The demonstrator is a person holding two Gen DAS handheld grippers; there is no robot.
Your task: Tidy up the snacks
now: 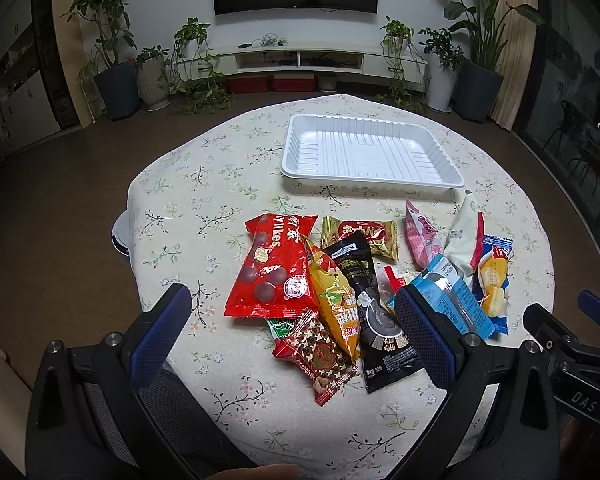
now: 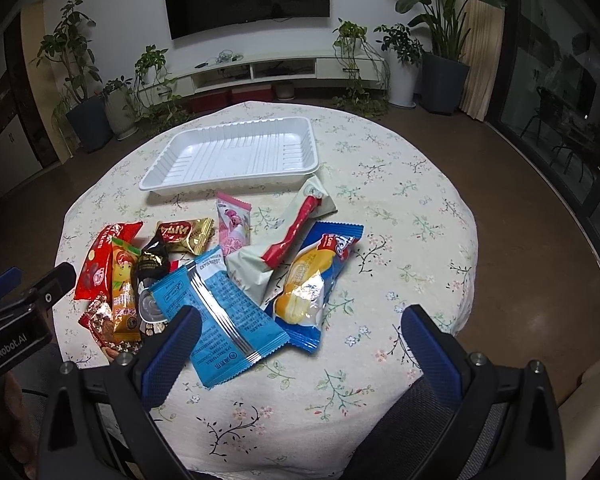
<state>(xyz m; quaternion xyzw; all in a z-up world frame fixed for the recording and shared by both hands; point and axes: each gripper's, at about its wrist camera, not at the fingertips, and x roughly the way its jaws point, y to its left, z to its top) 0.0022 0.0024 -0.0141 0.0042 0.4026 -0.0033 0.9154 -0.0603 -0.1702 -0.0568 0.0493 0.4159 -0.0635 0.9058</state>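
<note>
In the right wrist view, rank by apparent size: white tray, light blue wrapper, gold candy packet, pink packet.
1. white tray
2. light blue wrapper, though it lies nearer the camera
3. and 4. gold candy packet and pink packet: too alike to rank.

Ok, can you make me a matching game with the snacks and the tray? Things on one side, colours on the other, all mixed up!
Things:
1. tray
2. chocolate ball bag
3. tall sesame packet
4. flamingo packet

Colours:
A. black
B. pink
C. white
D. red

Pairs: 1-C, 2-D, 3-A, 4-B
</note>
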